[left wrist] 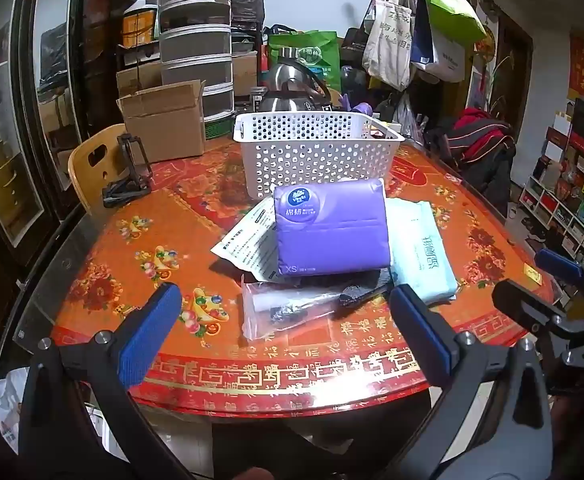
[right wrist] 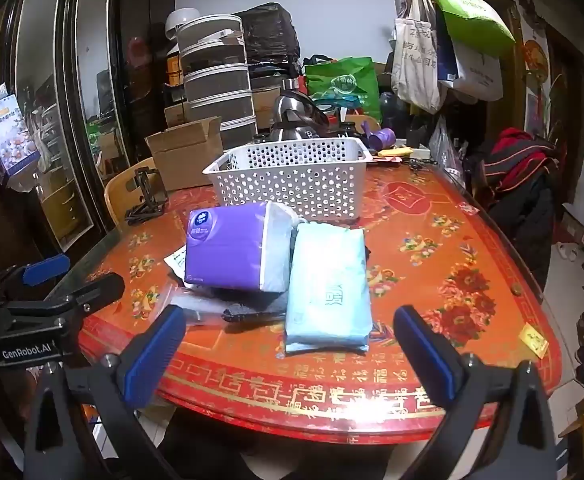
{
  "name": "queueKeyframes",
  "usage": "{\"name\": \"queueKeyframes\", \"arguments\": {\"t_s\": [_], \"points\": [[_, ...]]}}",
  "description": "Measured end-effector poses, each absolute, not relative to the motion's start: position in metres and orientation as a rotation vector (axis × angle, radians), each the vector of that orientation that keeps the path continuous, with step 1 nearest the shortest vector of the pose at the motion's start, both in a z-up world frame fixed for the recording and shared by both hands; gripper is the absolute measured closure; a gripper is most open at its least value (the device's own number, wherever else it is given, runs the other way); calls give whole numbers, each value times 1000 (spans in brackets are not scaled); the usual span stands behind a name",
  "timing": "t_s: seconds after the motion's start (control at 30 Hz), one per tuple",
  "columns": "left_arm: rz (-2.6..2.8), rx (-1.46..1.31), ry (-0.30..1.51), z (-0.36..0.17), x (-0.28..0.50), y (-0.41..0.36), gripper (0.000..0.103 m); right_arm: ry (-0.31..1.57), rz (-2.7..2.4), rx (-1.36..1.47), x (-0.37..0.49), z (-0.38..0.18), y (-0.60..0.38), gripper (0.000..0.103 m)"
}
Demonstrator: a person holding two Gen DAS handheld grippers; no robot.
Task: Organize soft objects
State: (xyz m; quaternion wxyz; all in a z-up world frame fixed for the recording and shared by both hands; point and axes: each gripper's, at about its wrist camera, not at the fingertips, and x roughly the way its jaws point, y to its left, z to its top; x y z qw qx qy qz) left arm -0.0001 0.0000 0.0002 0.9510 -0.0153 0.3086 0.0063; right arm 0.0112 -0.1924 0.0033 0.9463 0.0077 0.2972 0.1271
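A purple tissue pack lies on a small pile in the middle of the red table. A light blue wet-wipe pack lies to its right. A white printed packet and a clear bag holding dark items lie under and in front of the purple pack. A white perforated basket stands behind the pile. My left gripper is open and empty in front of the clear bag. My right gripper is open and empty in front of the blue pack.
The red patterned table has a near edge just under my fingers. A black stand sits at the left rim by a wooden chair. A cardboard box, kettle and clutter stand behind the basket.
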Motion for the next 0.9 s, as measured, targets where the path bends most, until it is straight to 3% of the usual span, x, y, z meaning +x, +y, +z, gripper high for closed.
{"name": "queueKeyframes", "arguments": {"t_s": [0.9], "points": [[15, -43, 631, -1, 0, 1, 0, 613, 264, 36, 11, 0, -191, 0]]}}
